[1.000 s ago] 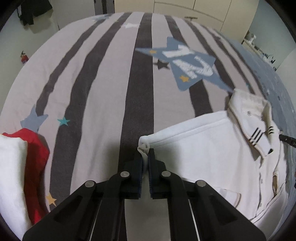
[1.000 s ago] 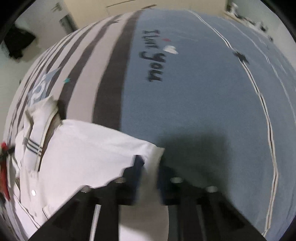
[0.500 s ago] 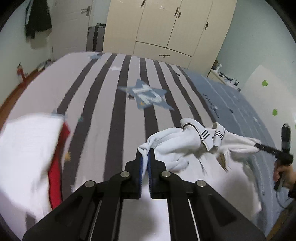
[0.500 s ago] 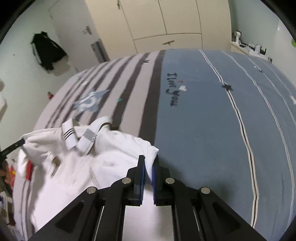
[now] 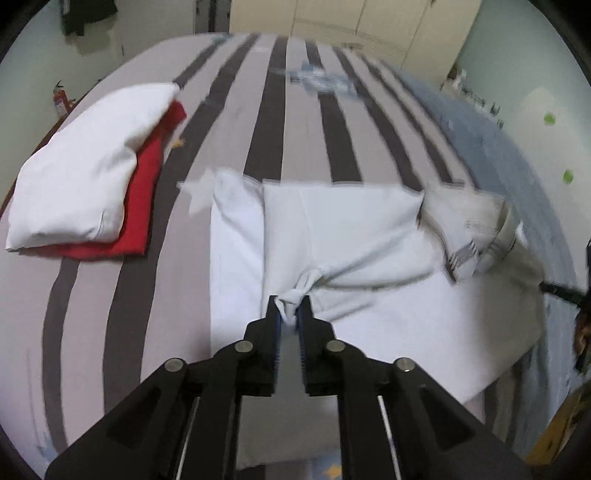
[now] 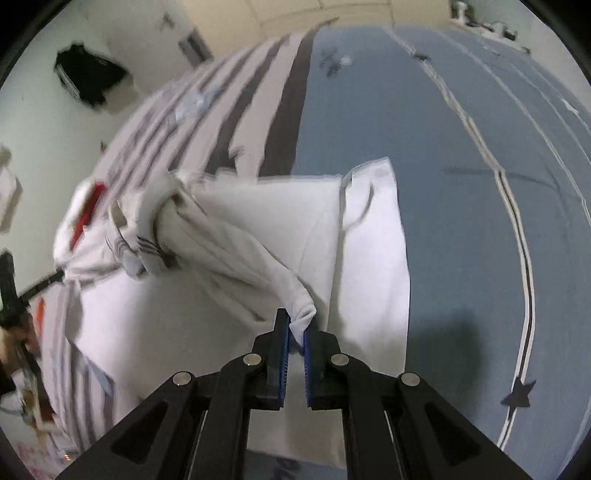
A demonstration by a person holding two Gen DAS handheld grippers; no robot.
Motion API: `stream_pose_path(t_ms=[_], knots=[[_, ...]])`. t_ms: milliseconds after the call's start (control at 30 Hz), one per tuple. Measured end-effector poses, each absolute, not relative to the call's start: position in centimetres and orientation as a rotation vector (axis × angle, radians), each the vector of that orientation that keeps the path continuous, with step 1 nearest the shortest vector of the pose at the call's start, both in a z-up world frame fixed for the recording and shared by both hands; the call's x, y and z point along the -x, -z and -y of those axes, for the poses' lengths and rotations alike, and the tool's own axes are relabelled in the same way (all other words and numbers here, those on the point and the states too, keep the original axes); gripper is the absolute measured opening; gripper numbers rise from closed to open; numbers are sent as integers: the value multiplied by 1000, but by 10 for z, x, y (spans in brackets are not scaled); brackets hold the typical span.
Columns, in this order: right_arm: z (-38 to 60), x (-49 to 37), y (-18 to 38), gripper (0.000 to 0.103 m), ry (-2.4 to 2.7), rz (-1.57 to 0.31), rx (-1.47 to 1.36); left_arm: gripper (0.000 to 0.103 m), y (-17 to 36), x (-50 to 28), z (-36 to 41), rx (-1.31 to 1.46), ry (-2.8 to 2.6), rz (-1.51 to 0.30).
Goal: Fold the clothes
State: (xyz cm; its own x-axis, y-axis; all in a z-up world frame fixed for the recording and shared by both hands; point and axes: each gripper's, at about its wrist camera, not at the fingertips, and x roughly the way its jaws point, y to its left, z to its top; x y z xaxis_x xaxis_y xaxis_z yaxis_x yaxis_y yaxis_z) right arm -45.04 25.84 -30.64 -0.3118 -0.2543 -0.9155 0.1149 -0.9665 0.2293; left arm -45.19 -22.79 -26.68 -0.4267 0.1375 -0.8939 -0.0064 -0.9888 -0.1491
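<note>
A white polo shirt [image 5: 351,236] with a black-striped collar [image 5: 469,247] lies partly folded on the striped bedspread. My left gripper [image 5: 289,308] is shut on a bunched shoulder corner of the shirt. My right gripper [image 6: 295,325] is shut on the other bunched corner, and the shirt [image 6: 295,236] stretches away from it toward the collar [image 6: 144,247]. Both corners are held over the shirt's lower half, which lies flat on the bed.
A folded white garment [image 5: 85,166] sits on a folded red one [image 5: 144,199] at the left of the bed. The bed's right side is blue [image 6: 461,166]. Wardrobe doors [image 5: 351,18] stand beyond the bed. The other gripper shows at the right edge [image 5: 565,291].
Both grippers lifted the shirt's shoulder corners off the bed, then carried them toward me and down over the shirt's lower part. The views are blurred from the motion.
</note>
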Motion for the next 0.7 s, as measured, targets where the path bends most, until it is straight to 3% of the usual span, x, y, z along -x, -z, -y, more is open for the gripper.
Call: stream_pose_path(t_ms=[67, 167, 267, 300, 333, 667, 700], knots=[[-257, 447, 298, 14, 2377, 151, -1687, 14, 251, 446, 227, 1611, -2614, 231], [-256, 442, 276, 16, 2416, 139, -1647, 28, 216, 432, 212, 1491, -2685, 251], [-246, 444, 245, 29, 2484, 143, -1527, 43, 197, 437, 184, 1377, -2685, 268], [-238, 451, 239, 39, 2502, 151, -1492, 44, 201, 453, 172, 1359, -2663, 279], [-230, 461, 235, 45, 2517, 162, -1462, 44, 206, 469, 159, 1364, -2647, 270], [-129, 566, 286, 45, 2462, 240, -1506, 44, 281, 574, 65, 1611, -2497, 230], [-124, 569, 291, 45, 2453, 245, -1520, 36, 288, 577, 61, 1631, -2492, 200]])
